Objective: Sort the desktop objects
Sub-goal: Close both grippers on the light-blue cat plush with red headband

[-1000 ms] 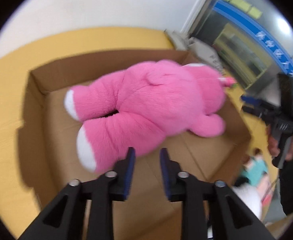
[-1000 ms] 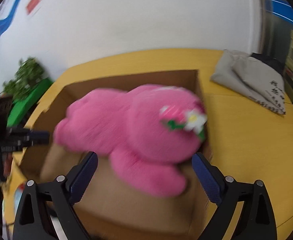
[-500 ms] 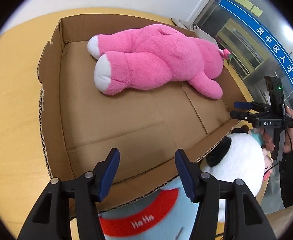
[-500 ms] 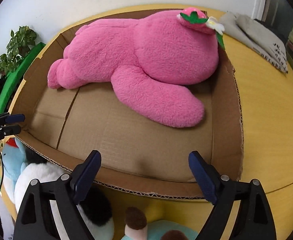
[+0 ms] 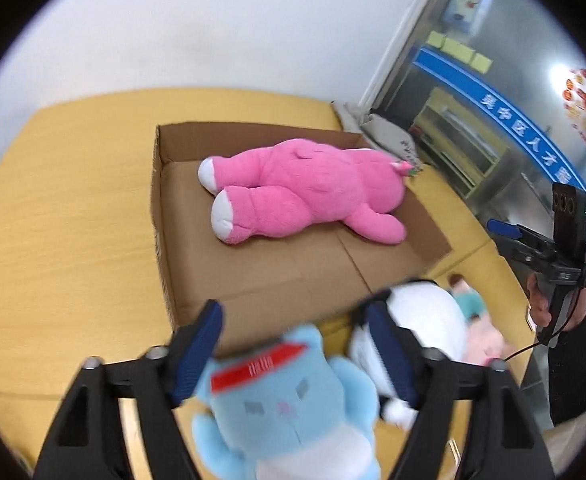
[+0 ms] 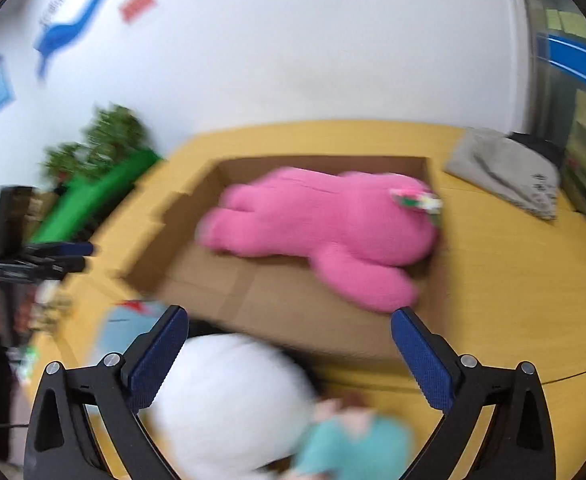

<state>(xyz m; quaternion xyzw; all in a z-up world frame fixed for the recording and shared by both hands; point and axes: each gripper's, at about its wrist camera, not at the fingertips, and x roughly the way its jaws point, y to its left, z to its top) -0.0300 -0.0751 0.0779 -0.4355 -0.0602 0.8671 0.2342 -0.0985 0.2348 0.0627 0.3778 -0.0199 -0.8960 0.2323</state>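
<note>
- My left tongs (image 5: 293,354) hang over the near edge of the yellow wooden bench (image 5: 73,240), their blue-padded jaws opening. A pale blue plush toy (image 5: 289,408) shows between and beneath them, but the pads do not press on it.
- The blue toy wears a red band (image 5: 259,366) with white lettering, too blurred here to read.
- My right tongs (image 6: 289,356) are spread wide and opening. Below them lie a white plush toy (image 6: 229,404) and a smaller doll in teal (image 6: 353,444); nothing is gripped.
- From the left wrist view, the white toy (image 5: 429,320) shows black patches, and a pink soft toy (image 5: 483,344) lies just beside it at the bench edge.
- A large pink plush bear (image 5: 305,190) lies on its side inside an open, shallow cardboard box (image 5: 253,280) in the middle of the bench, white-soled feet toward the box's left wall, a small flower trim (image 6: 417,200) on its head at the right end.
- A folded grey cloth bag (image 6: 505,170) with dark print I cannot read rests on the far right of the bench.
- A blue strip with white Chinese characters (image 5: 533,128) runs along the glass partition at right; the blur leaves them unreadable.
- Yellow sticky notes (image 5: 459,50) sit above that strip.
- A green planter with foliage (image 6: 101,176) stands by the white wall, which carries blue and red decals (image 6: 93,16), also illegible.
</note>
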